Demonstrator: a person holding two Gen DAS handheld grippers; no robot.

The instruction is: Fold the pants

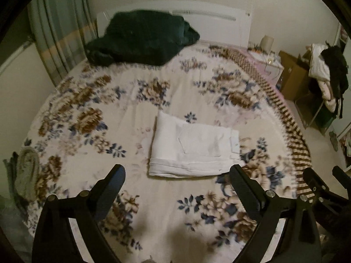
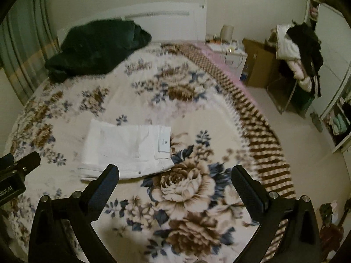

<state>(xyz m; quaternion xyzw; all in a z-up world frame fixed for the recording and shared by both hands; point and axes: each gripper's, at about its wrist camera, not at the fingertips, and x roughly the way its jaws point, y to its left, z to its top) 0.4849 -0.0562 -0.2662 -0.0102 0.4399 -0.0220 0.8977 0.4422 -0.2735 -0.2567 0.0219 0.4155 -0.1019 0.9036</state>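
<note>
the white pants (image 1: 193,146) lie folded into a flat rectangle on the bed, near the middle of the left wrist frame and left of centre in the right wrist frame (image 2: 127,149). the waistband runs along the near edge of the bundle, with a small metal button showing there. a pale patch label (image 2: 164,142) sits at the bundle's right end; it carries a tiny dark mark too small to read.

the pants rest on a cream floral blanket (image 1: 136,100) with brown and blue flowers; open blanket surrounds the bundle on every side. the blanket's striped brown border (image 2: 258,131) follows the bed's right edge, with bare floor beyond it.

the left gripper (image 1: 177,173) hangs above the bed, its fingers spread wide with nothing between them, the pants just past the tips. the right gripper (image 2: 175,174) likewise stands wide apart and empty over a big flower, the pants beside its left finger. at the lower left of the right wrist frame the other gripper's body shows writing ending "bot.ai".

a dark green blanket (image 1: 142,39) is heaped in the upper left by the white headboard (image 1: 221,22). a cardboard box (image 2: 261,65) and a chair piled with clothes (image 2: 300,50) stand at the upper right.
</note>
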